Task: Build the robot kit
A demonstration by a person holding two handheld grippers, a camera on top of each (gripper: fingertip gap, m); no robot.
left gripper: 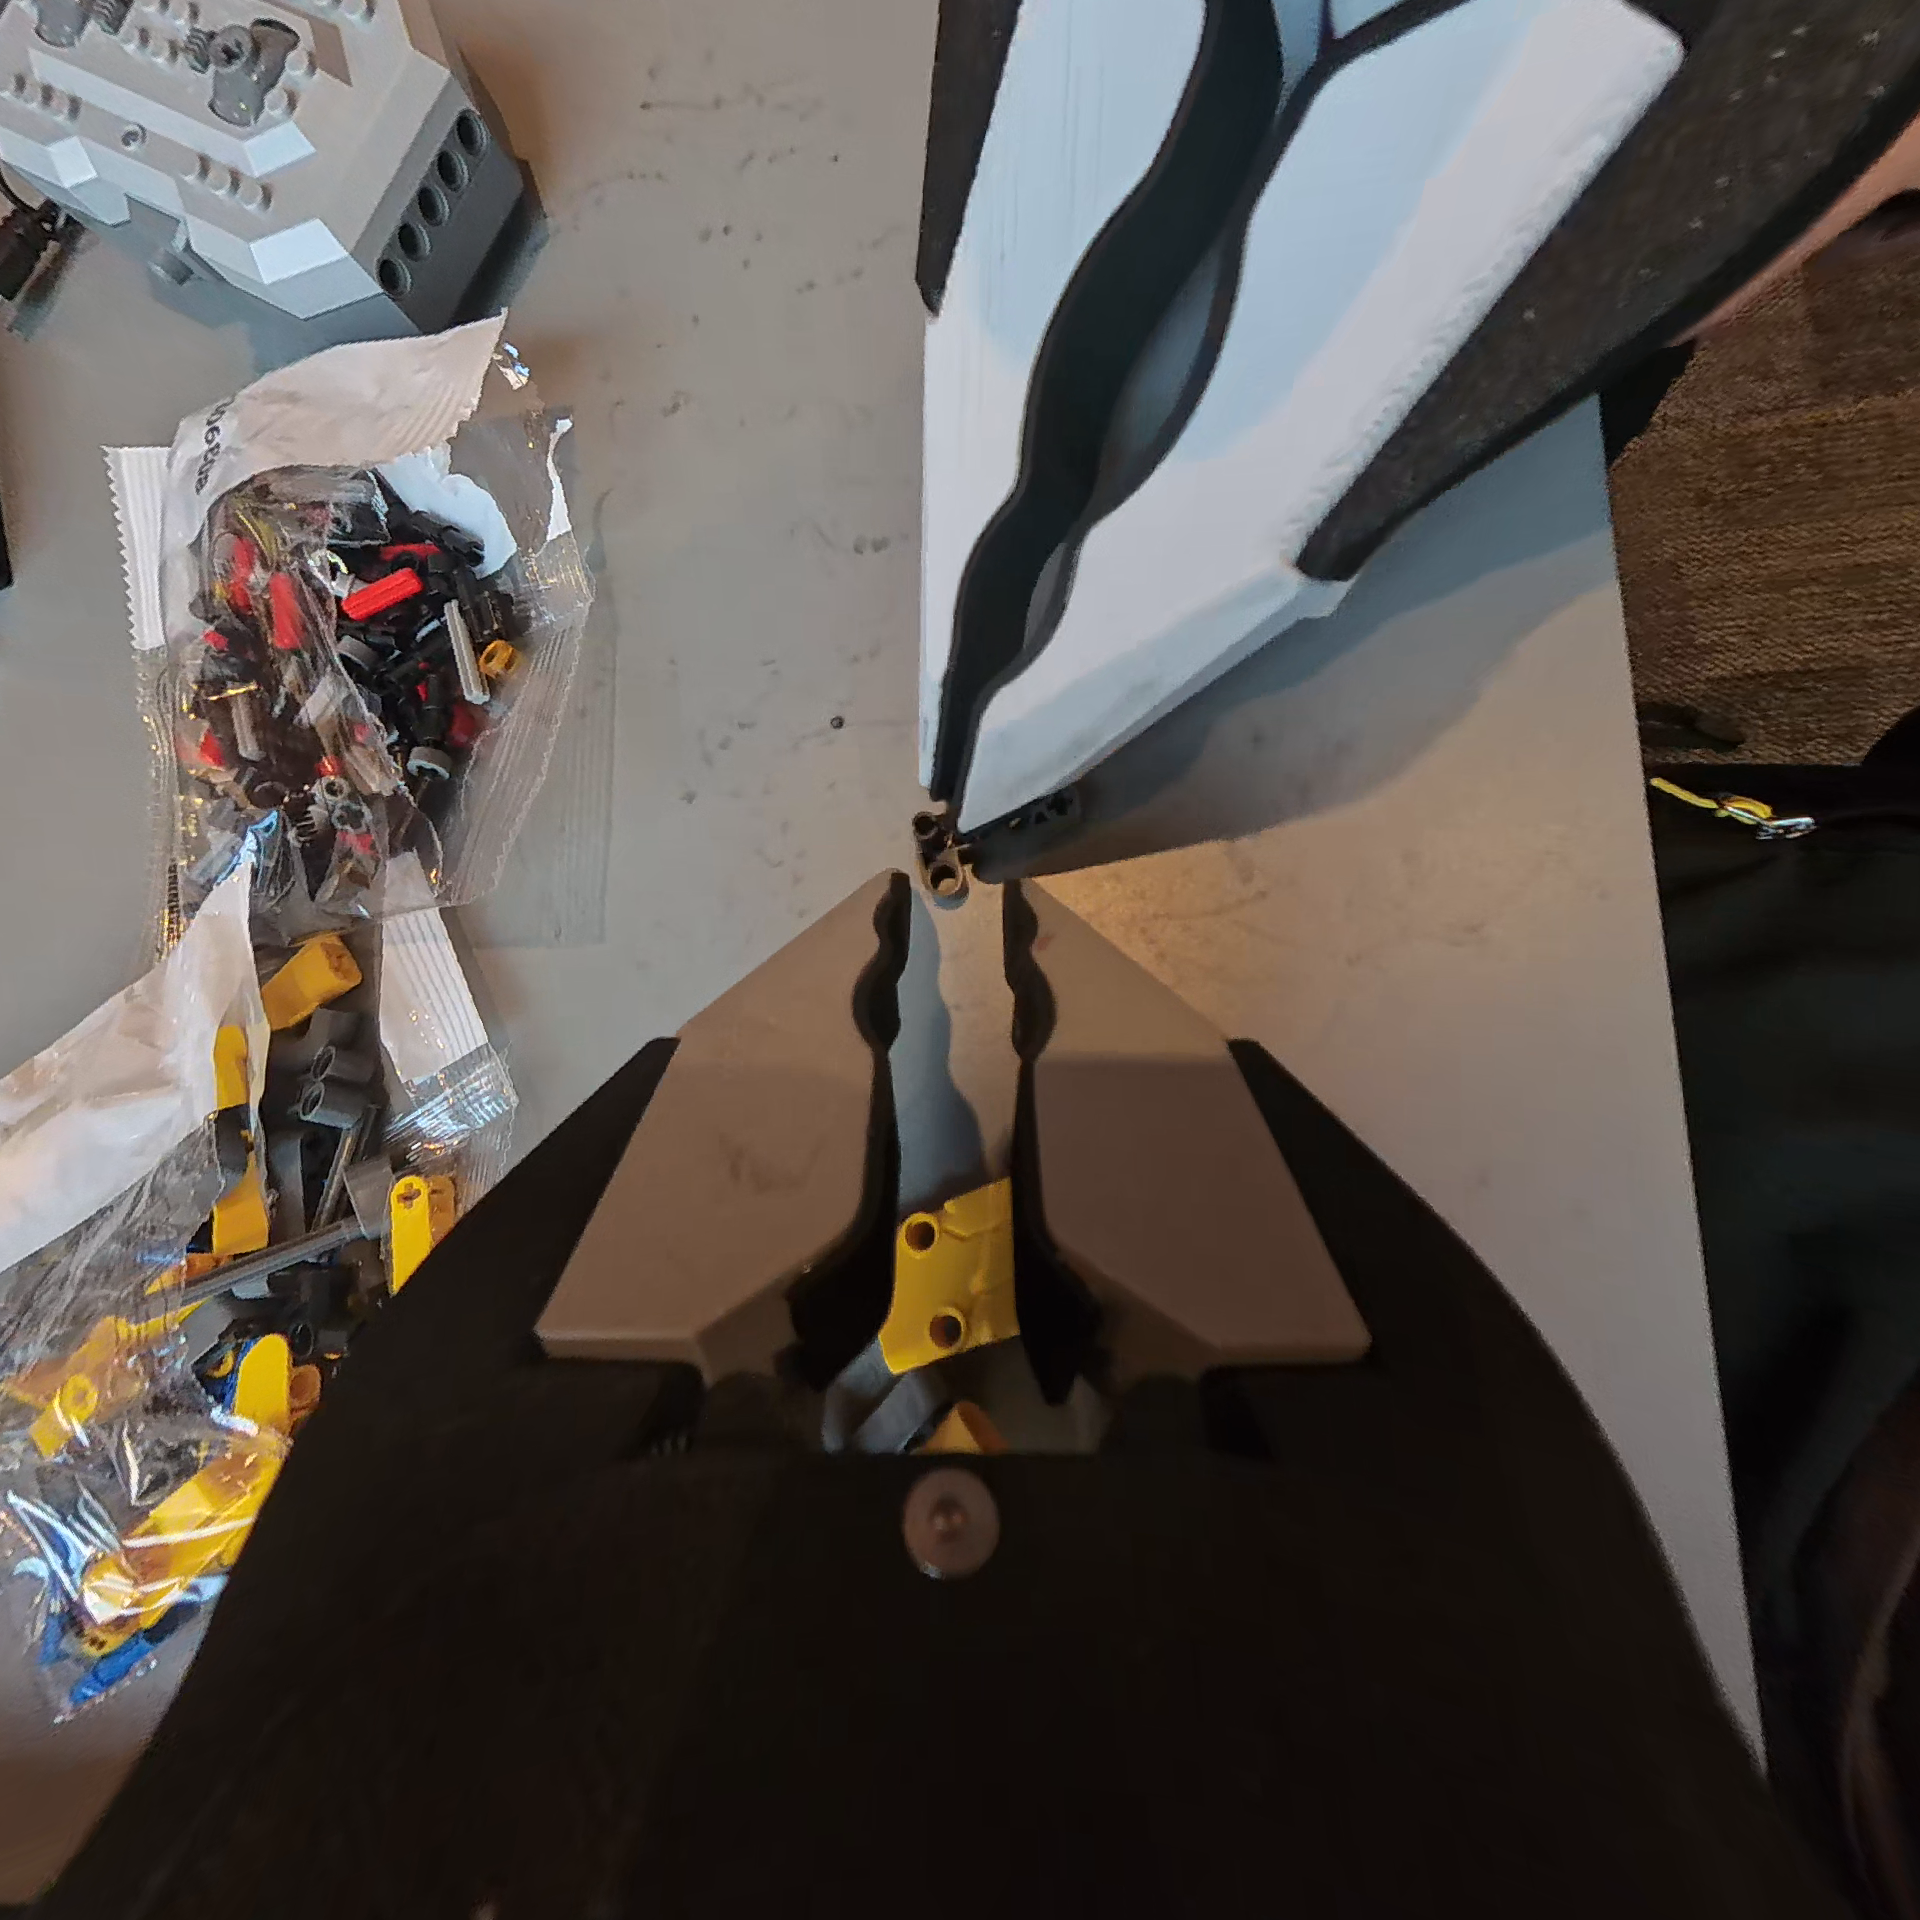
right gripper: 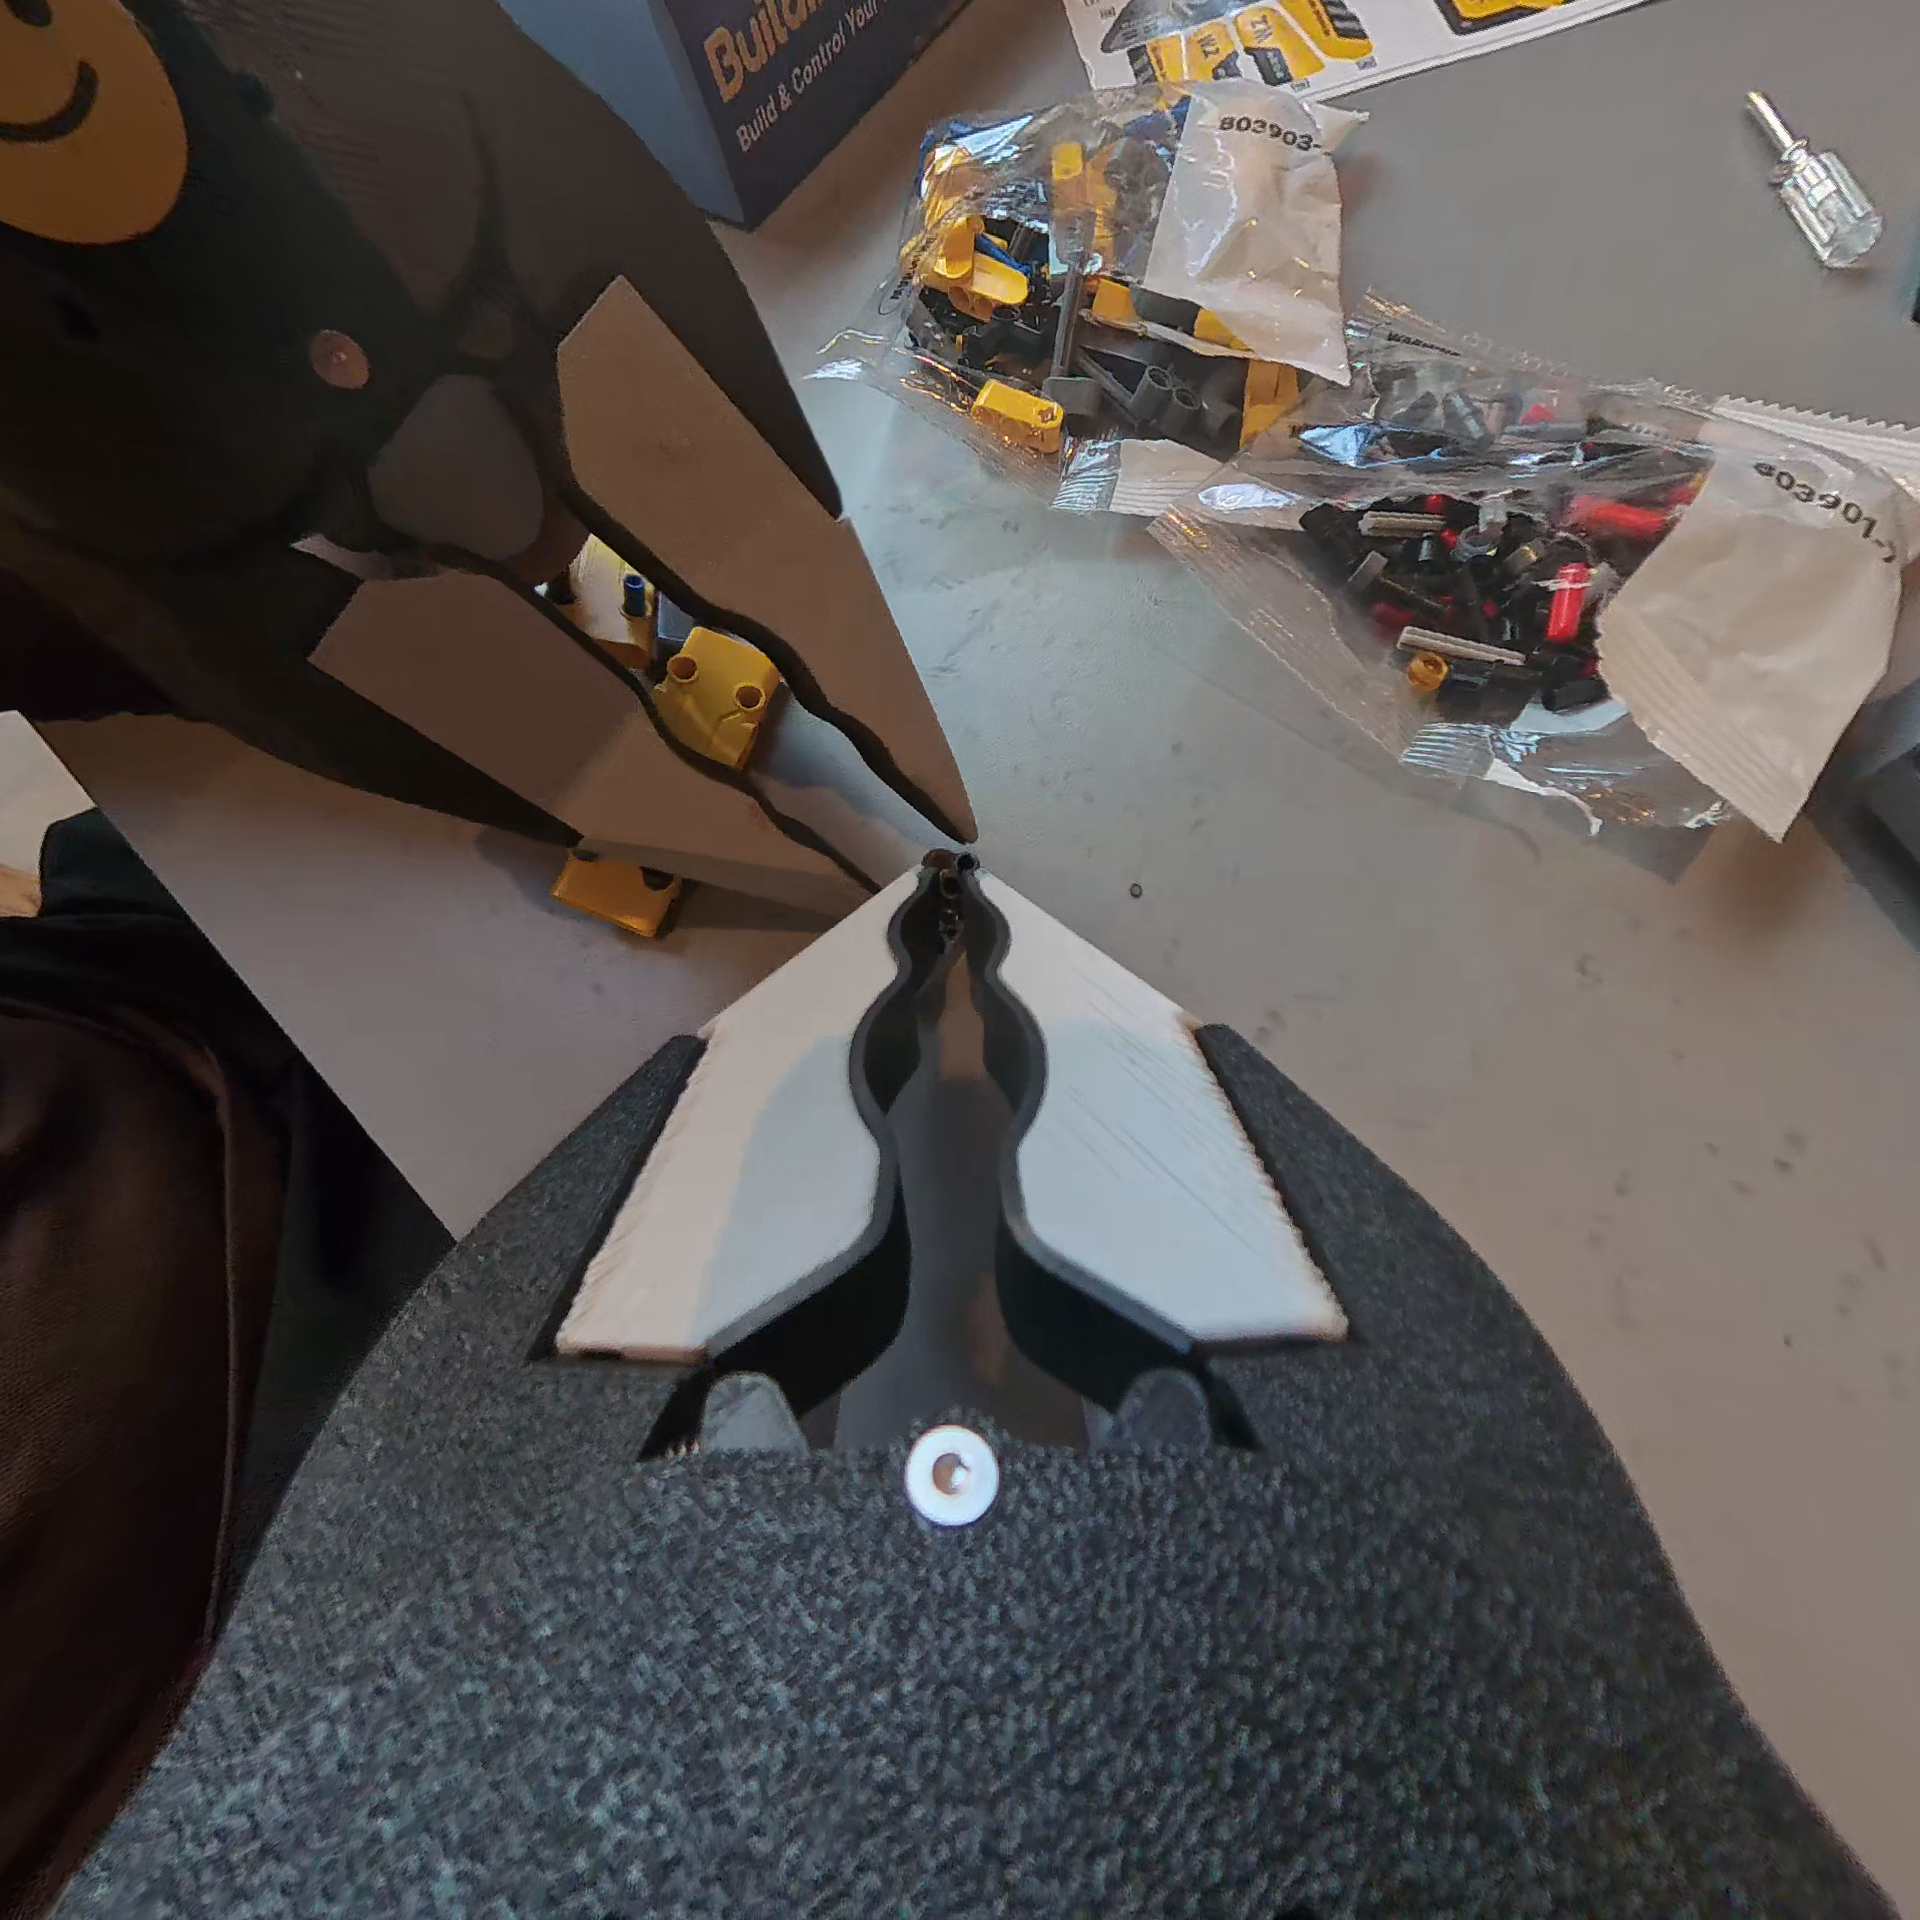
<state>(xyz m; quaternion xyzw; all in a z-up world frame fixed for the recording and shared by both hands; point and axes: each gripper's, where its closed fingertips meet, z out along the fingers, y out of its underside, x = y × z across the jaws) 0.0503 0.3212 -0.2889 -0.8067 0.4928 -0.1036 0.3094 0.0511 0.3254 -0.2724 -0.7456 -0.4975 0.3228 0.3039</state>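
Note:
My left gripper has grey fingers nearly closed on a yellow studded piece held deep between them, near their base. It also shows in the right wrist view, with the yellow piece between its fingers. My right gripper has white fingers and is shut on a small dark beam with holes. In the left wrist view the right gripper comes down from above, and the dark beam sits just off my left fingertips. Both hover over the grey table.
A clear bag of black and red parts and one of yellow and grey parts lie to the left. A grey studded block is at the far left. A dark box, a sticker sheet and a small screwdriver lie beyond. The table edge is on the right. Only a small space, under 4 cm, lies between the two pairs of fingers. The grey studded block is about 20 centimeters from both grippers' fingertips.

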